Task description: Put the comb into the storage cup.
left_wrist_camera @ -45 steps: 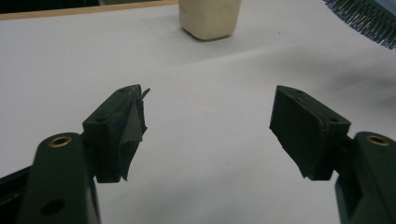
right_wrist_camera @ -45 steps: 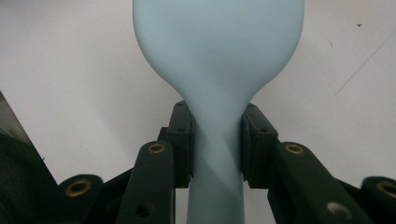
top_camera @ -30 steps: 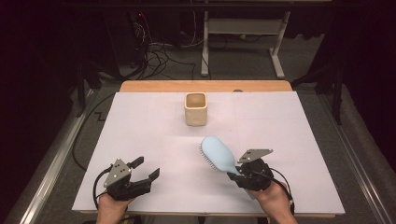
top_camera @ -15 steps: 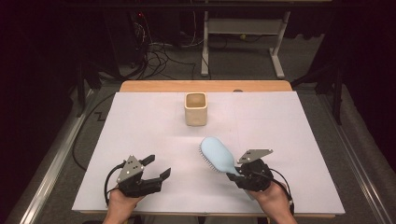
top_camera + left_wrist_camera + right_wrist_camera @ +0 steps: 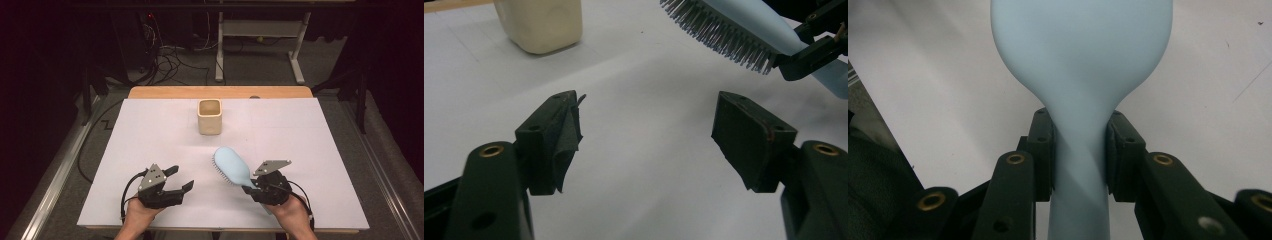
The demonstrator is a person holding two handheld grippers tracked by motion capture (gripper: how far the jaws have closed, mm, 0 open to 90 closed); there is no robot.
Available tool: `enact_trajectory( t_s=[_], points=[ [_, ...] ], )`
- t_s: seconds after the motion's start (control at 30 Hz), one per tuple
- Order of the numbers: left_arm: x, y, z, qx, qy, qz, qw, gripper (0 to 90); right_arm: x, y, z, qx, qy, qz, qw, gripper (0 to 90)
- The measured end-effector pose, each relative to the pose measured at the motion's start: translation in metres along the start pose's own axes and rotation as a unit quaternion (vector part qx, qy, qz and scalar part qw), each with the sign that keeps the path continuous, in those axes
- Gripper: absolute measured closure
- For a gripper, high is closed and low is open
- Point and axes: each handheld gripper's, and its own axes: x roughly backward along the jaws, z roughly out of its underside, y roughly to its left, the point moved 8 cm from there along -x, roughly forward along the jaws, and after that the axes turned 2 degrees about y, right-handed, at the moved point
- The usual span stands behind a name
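so the biggest thing here is the wide bench covered in white paper (image 5: 150, 150), with a strip of bare light wood along its far edge. toward the back, about in the middle, sits a cream-coloured squarish ceramic cup (image 5: 209, 116), upright with its open top facing up, and it's well apart from both hands. next down in size is the pale blue plastic hairbrush with the oval head (image 5: 232, 166): it's near the front of the bench, right of centre, with the head pointing away and to the left, toward the cup, and the smooth back facing up. in the left gripper view you can see its grey bristles pointing down and the head looks lifted off the paper. the right gripper (image 5: 256, 185) has it clamped by the narrow neck just below the head, one pad pressed on each side of the handle, pretty clear in the right gripper view. the left gripper (image 5: 180, 180) is at the front left, just over the paper, aimed roughly toward the brush and well apart from it. its jaws are spread wide with nothing but bare paper between them, and they've just been closing in a little. one of its pads (image 5: 566, 131) has its rubber facing peeling at the edge.
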Motion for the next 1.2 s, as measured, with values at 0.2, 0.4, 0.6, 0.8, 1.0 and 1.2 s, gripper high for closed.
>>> enact_trajectory(
  t_s=[0.2,0.4,0.6,0.8,1.0,1.2],
  points=[
    [-0.007,-0.004,-0.003,0.002,0.004,0.013,0.9999,28.6,0.002,-0.001,0.0,0.0,-0.002,0.002,1.0,70.0],
    [-0.014,-0.01,-0.008,-0.002,0.005,0.024,0.9997,28.5,0.001,0.0,0.0,0.001,-0.002,0.003,1.0,70.0],
    [-0.023,-0.018,-0.016,-0.014,0.003,0.03,0.9995,27.7,0.001,0.0,-0.001,0.001,-0.002,0.002,1.0,70.0],
    [-0.031,-0.027,-0.019,-0.023,0.011,0.042,0.9988,26.6,0.002,0.0,-0.001,0.003,-0.004,0.002,1.0,70.0],
    [-0.039,-0.035,-0.025,-0.024,0.013,0.046,0.9986,26.0,0.003,0.0,-0.002,0.004,-0.007,0.003,1.0,70.0],
    [-0.045,-0.04,-0.026,-0.025,0.024,0.057,0.9978,24.1,0.003,0.0,-0.003,0.007,-0.01,0.001,0.9999,70.0]
  ],
)
